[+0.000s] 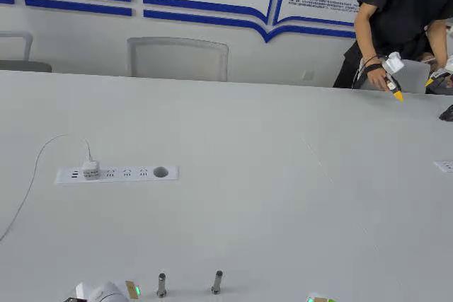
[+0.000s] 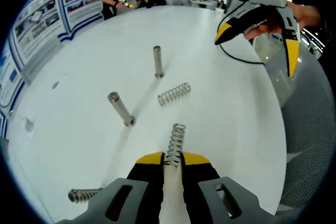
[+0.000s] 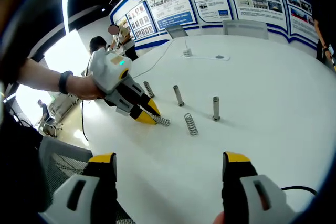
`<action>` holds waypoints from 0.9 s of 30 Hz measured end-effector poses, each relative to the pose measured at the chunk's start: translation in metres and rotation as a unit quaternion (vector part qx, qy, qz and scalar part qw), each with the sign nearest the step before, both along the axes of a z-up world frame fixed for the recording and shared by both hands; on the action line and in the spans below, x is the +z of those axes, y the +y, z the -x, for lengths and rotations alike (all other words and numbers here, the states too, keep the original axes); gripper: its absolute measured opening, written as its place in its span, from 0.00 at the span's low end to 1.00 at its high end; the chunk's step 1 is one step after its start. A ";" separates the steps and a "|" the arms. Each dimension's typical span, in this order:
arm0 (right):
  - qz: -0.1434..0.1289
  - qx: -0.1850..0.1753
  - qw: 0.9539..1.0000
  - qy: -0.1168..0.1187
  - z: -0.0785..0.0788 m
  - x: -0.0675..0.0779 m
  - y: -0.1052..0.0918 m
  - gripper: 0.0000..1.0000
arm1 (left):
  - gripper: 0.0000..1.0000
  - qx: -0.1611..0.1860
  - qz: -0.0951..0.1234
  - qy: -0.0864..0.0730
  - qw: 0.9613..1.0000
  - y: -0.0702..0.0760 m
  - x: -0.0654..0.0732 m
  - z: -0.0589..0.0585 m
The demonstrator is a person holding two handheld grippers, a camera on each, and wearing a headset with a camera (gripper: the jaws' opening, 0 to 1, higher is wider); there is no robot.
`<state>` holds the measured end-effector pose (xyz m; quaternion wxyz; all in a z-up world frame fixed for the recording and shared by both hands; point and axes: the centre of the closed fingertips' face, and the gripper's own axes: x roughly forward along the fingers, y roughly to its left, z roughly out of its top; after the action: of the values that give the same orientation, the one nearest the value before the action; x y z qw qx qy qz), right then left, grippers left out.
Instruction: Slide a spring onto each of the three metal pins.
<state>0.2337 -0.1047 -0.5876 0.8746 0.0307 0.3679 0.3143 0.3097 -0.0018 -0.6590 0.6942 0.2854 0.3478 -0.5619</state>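
Left gripper (image 2: 172, 158) pinches a spring (image 2: 177, 135) (apparently endwise); right gripper (image 3: 168, 157) gapes.

Left gripper (image 3: 152, 118) white, jaws black with yellow tips; black wristband (image 3: 64, 81)

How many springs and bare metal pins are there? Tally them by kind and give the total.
Springs: 3 (held spring in the left gripper, loose spring, upright spring)
Bare metal pins: 2 (near pin, far pin)
Total: 5
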 end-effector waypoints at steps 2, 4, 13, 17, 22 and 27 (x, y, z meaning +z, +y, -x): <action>0.000 0.002 1.000 0.000 0.000 0.000 0.001 0.84 | 0.11 0.001 -0.003 -0.001 1.000 0.002 -0.001 0.001; 0.000 0.003 1.000 0.000 0.000 -0.001 0.002 0.84 | 0.10 0.008 -0.002 0.002 1.000 0.005 0.000 0.003; -0.004 0.009 1.000 0.001 0.001 0.000 0.008 0.84 | 0.10 0.040 0.007 0.017 0.999 0.022 0.002 0.017; -0.012 0.010 1.000 0.003 0.002 0.001 0.012 0.83 | 0.10 0.051 0.013 0.021 0.998 0.028 0.005 0.024; -0.014 0.019 1.000 0.004 0.003 0.001 0.019 0.83 | 0.10 0.058 0.016 0.020 0.998 0.036 0.010 0.030; -0.016 0.028 0.999 0.004 0.004 0.002 0.025 0.83 | 0.10 0.062 0.019 0.018 0.998 0.042 0.014 0.034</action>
<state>0.2293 -0.0795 -0.5852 0.8634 0.0356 0.3670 0.3444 0.2759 0.0402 -0.6447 0.7266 0.2393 0.3668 -0.5294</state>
